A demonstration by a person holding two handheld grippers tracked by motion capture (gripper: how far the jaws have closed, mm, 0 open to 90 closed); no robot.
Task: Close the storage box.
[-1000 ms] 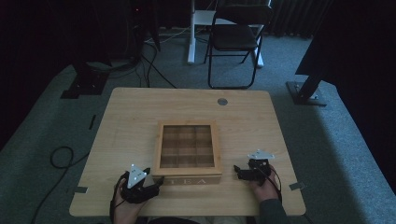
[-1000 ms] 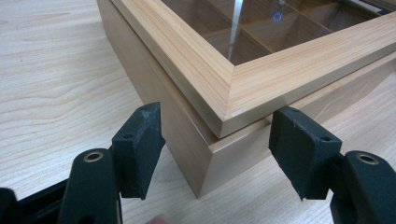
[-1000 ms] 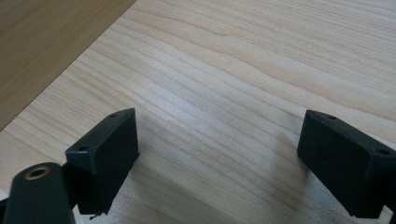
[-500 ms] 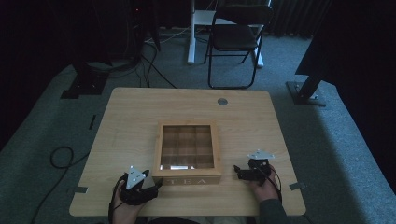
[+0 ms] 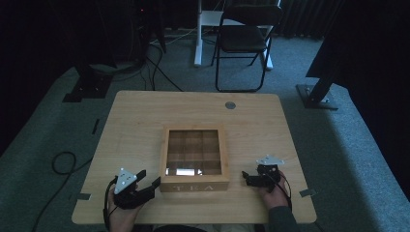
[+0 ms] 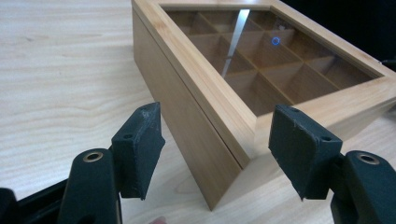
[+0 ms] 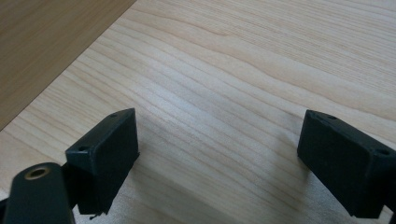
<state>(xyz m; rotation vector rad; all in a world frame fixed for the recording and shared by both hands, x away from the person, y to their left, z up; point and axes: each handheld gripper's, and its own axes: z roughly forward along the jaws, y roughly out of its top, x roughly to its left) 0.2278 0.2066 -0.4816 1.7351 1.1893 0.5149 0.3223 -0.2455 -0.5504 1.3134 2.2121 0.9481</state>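
Note:
A wooden tea box (image 5: 195, 158) with a glass lid and "TEA" on its front stands shut in the middle of the table (image 5: 145, 116). Through the glass I see its compartments (image 6: 261, 60). My left gripper (image 5: 151, 180) is open at the box's front left corner, which shows between its jaws in the left gripper view (image 6: 212, 149). My right gripper (image 5: 245, 179) is open just right of the box's front right corner, low over bare tabletop, with nothing between its jaws (image 7: 217, 158). A side of the box (image 7: 42, 42) shows at the upper left of the right gripper view.
A round metal cap (image 5: 230, 105) sits in the tabletop near the far edge. A folding chair (image 5: 244, 38) and stand bases (image 5: 316, 96) are on the carpet beyond the table. A cable (image 5: 63, 162) lies on the floor at the left.
The left gripper has shifted slightly toward the box's front left corner. The right gripper and the box have stayed put.

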